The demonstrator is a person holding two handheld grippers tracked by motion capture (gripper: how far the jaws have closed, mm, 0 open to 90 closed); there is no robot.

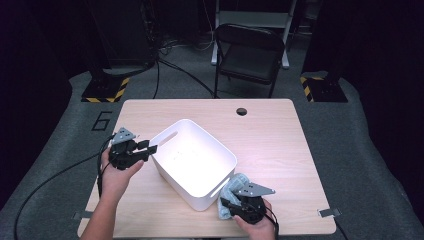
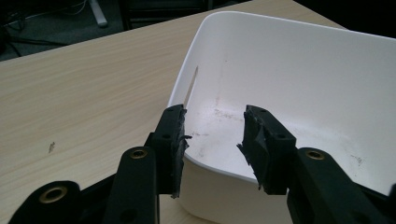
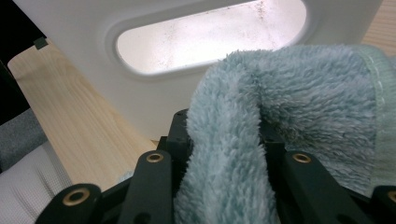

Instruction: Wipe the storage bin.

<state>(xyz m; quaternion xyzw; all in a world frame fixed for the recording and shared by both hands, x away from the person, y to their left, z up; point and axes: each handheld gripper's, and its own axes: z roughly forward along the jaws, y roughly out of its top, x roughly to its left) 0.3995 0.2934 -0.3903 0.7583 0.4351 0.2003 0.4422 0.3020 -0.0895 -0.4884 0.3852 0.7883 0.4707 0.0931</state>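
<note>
Our right claw (image 1: 227, 204) sits at the near edge of the bench (image 1: 280, 150), clamped on a fluffy pale blue cloth (image 1: 231, 190). In the right gripper view we see a fold of that cloth (image 3: 280, 121) bunched up between the two black jaws, pressed from both sides and spilling over them to the right. Just beyond it rises the white outer wall of the tub (image 3: 84, 42), with its oval handle slot (image 3: 210, 35) right ahead. From the high view the cloth lies against the near corner of the tub, outside it and on the bench top, with our right hand (image 1: 257, 225) behind the claw.

Our left claw (image 1: 150, 147) is at the left side of the white tub (image 1: 192, 160), its jaws apart and gripping nothing. In the left gripper view we see the two padded jaws standing either side of the tub's rim (image 2: 205, 163): the left jaw outside the wall, the right jaw over the inside. We cannot tell whether either pad touches the plastic. Our left hand (image 1: 117, 170) holds this claw level, pointing across at the tub.

The tub stands aslant near the middle of the bench, its inside white with a few faint smudges on the floor. A black folding chair (image 1: 250, 50) stands on the floor past the far edge of the bench.
</note>
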